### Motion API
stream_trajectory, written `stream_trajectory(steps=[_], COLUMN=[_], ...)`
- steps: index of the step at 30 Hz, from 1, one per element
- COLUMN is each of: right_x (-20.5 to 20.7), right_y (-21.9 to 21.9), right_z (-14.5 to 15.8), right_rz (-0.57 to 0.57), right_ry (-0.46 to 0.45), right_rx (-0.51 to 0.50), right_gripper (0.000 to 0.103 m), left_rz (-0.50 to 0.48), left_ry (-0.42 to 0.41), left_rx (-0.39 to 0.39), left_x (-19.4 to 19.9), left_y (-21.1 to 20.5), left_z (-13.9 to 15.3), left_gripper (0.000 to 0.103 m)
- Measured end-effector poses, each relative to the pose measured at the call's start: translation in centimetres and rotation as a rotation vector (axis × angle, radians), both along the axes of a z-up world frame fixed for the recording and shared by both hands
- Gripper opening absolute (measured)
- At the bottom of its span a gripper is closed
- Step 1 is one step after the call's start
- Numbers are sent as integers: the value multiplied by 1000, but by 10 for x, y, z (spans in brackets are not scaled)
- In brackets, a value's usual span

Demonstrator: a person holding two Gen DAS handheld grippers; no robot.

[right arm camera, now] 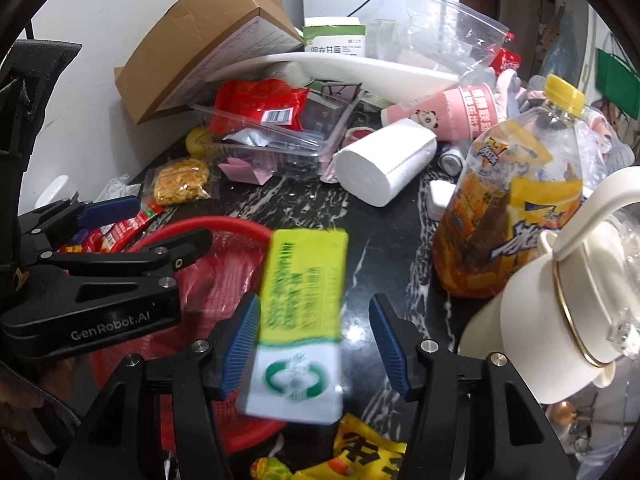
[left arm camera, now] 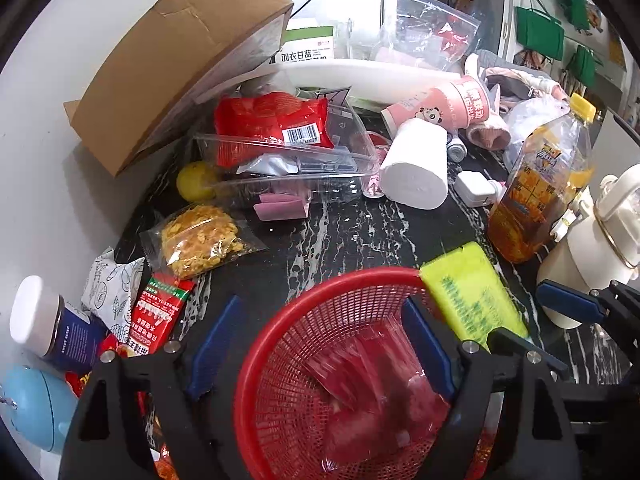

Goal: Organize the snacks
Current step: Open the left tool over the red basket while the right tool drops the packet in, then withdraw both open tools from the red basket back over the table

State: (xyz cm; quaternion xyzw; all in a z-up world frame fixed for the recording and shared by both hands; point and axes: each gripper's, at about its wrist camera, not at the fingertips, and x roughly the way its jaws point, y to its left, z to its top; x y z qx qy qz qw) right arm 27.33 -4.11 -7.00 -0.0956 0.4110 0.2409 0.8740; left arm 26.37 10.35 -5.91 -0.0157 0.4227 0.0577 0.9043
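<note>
Red mesh, the basket (left arm camera: pixel 320 360) sits between the spread jaws of your left claw (left arm camera: pixel 320 344), a blurred red packet (left arm camera: pixel 372 376) already inside. Just right of the basket, your right claw (right arm camera: pixel 316 344) stands open around the yellow-green packet (right arm camera: pixel 300 304), seemingly dropping toward it; whether a pad touches is unclear.

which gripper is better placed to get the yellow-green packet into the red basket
Right. The yellow-green packet sits between the right gripper fingers, beside the red basket. The left gripper hovers open over the basket, away from the packet.
</note>
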Motion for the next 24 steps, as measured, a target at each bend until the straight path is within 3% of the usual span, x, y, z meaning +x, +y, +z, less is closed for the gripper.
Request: stream_trajectory(steps=[10, 24], right_x=[-9, -55], right_y=[-9, -24], right_z=[21, 78], right_rz=[-17, -16], right_ry=[-32, -149], right_rx=[13, 40], right_gripper=[56, 56], left_rz=[-9, -25], left_ry=[-53, -170], left_rx=[19, 27], left_x=[-17, -63], left_y=[-7, -19], left_z=[28, 85], left_gripper=[82, 82])
